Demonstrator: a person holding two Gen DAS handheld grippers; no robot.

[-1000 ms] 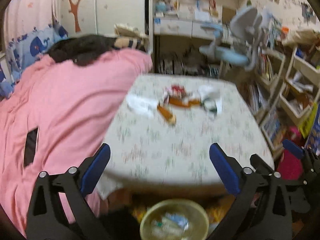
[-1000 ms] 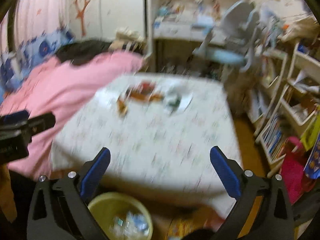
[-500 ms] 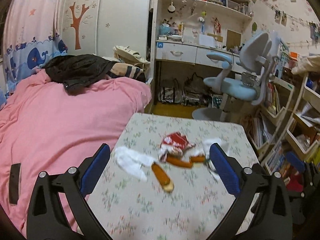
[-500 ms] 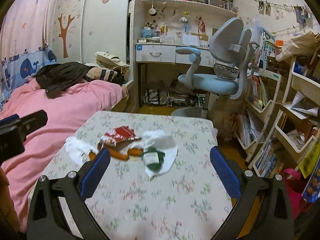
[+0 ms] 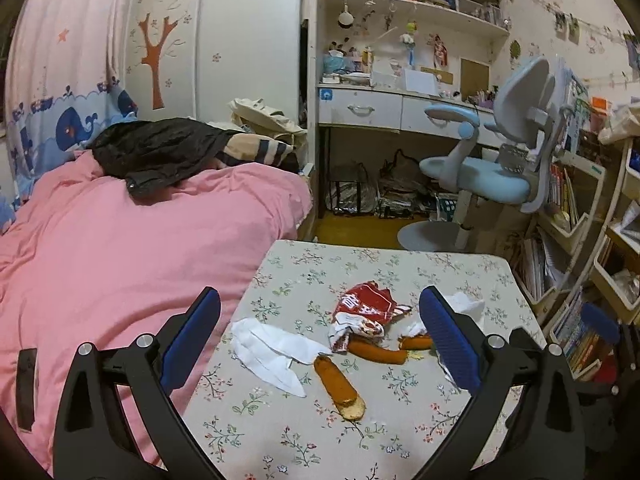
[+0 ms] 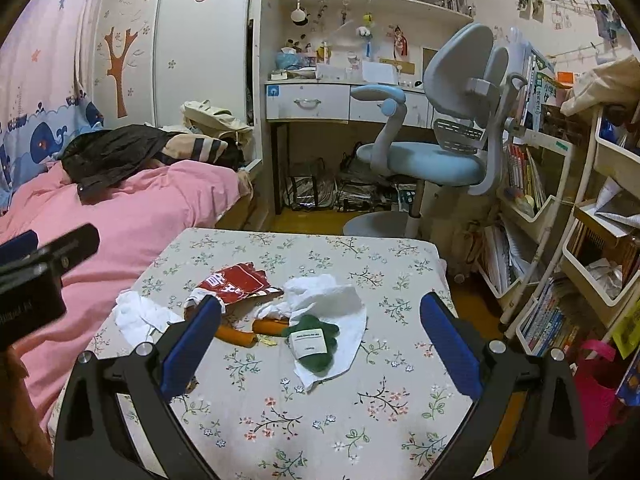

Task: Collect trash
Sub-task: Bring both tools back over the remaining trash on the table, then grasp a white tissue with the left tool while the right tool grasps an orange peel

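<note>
1. Left wrist view: the left claw point(image 5: 320, 340) hovers above the near half of the floral-patterned counter point(image 5: 460, 272), its two blue-padded fingers point(image 5: 192, 332) spread wide with nothing between them.
2. Right wrist view: the right claw point(image 6: 320, 340) is likewise held above the counter point(image 6: 400, 264), jaws wide apart and empty. The black body of the left claw shows at the left edge of this view, over the bed.
3. The trash lies in a loose cluster around the middle of the counter. A crumpled red snack wrapper with white lettering point(image 5: 366, 308) sits at the far side of the cluster.
4. A crumpled white tissue point(image 5: 272, 350) lies left of the wrapper, near the counter's left edge.
5. Orange sausage-like pieces point(image 5: 376, 352) lie just in front of the wrapper, and a longer orange piece with a pale cut end point(image 5: 340, 388) lies nearest the left claw.
6. In the right wrist view a second white tissue point(image 6: 340, 312) is spread to the right of the wrapper, and a dark green crumpled packet with a white label point(image 6: 312, 342) rests on it.
7. A bed with a pink duvet point(image 5: 120, 248) runs along the counter's left side, with a black garment point(image 5: 156, 152) on top.
8. Beyond the counter stand a white desk with drawers point(image 6: 320, 100) and a blue and grey swivel chair point(image 6: 440, 152). White shelves of books point(image 6: 540, 200) line the right side.
</note>
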